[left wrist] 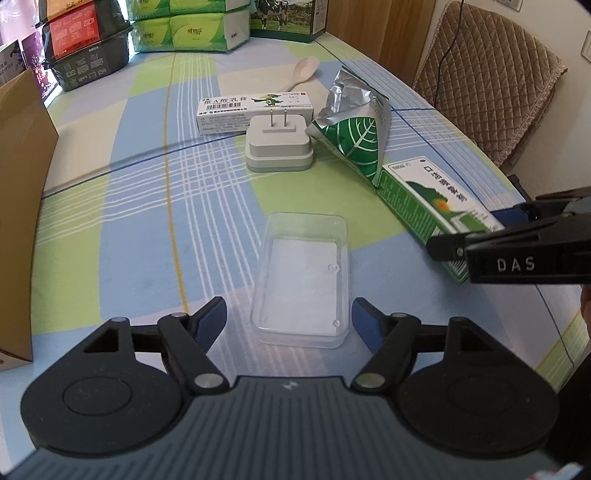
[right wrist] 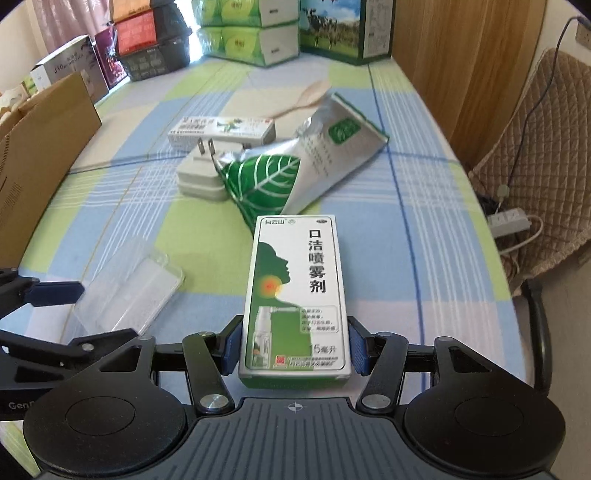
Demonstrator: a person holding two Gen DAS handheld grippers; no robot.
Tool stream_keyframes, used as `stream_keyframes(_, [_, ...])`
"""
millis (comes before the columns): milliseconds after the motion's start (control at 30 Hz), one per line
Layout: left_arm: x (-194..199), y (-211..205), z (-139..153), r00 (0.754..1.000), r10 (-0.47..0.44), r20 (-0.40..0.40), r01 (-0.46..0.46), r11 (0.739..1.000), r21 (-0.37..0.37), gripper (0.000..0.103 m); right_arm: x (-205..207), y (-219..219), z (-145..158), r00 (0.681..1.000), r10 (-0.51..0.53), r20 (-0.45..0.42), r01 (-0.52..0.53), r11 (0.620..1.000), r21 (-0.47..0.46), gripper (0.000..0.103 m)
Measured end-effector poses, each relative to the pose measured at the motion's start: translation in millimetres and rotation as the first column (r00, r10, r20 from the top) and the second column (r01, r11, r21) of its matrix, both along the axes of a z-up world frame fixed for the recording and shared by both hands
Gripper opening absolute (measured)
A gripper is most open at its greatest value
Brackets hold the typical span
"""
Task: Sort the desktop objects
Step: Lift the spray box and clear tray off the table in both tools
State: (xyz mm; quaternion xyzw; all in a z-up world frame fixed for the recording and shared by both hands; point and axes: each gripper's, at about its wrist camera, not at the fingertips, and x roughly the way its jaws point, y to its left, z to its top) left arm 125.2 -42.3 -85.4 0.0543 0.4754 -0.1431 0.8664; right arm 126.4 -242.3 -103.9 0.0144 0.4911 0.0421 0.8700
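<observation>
A green-and-white spray box (right wrist: 295,295) lies lengthwise on the checked tablecloth (right wrist: 424,240). My right gripper (right wrist: 295,345) is shut on its near end, with a blue pad against each long side. In the left wrist view the same spray box (left wrist: 436,199) shows at the right, with the right gripper (left wrist: 448,247) on it. My left gripper (left wrist: 289,317) is open, its fingers on either side of the near end of an empty clear plastic box (left wrist: 301,280) without touching it.
Beyond lie a white plug adapter (left wrist: 279,144), a silver-green foil pouch (left wrist: 354,125), a white ointment box (left wrist: 255,110) and a pale spoon (left wrist: 303,72). A cardboard box (left wrist: 22,206) stands at the left. Stacked cartons (left wrist: 184,29) line the back, and a padded chair (left wrist: 491,74) stands at the right.
</observation>
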Motion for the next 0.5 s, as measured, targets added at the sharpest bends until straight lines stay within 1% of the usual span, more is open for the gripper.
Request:
stream_keyframes(67, [1,-2,-3,1.0,-0.009,0.007,0.009,1.0,-0.006,0.071,0,-2,-2,1.0,-0.006,-0.004,0.006,1.0,0.01,0.054])
stream_keyframes(200, [4,-5,-7,1.0,-0.023,0.012,0.023,1.0,-0.016,0.072,3,-7,-3,1.0,-0.021,0.006,0.021,1.0,0.019,0.063])
stream_keyframes(367, [12,-7,-10,0.999,-0.037,0.013,0.037,0.999,-0.002,0.07,12,-8,-7,1.0,-0.006,0.015,0.005,1.0,0.018,0.064])
stream_keyframes(400, [14,-7,-11,0.999,-0.039,0.014,0.039,0.999,0.001,0.068,13,-7,-8,1.0,-0.001,0.017,0.001,1.0,0.014,0.064])
stream_keyframes(433, [16,-7,-11,0.999,-0.041,0.014,0.041,0.999,0.004,0.064,14,-6,-9,1.0,0.005,0.016,-0.005,1.0,0.01,0.064])
stream_keyframes(500, [20,-8,-12,0.999,-0.05,0.016,0.05,0.999,0.009,0.062,16,-6,-11,1.0,0.012,0.016,-0.012,1.0,0.004,0.064])
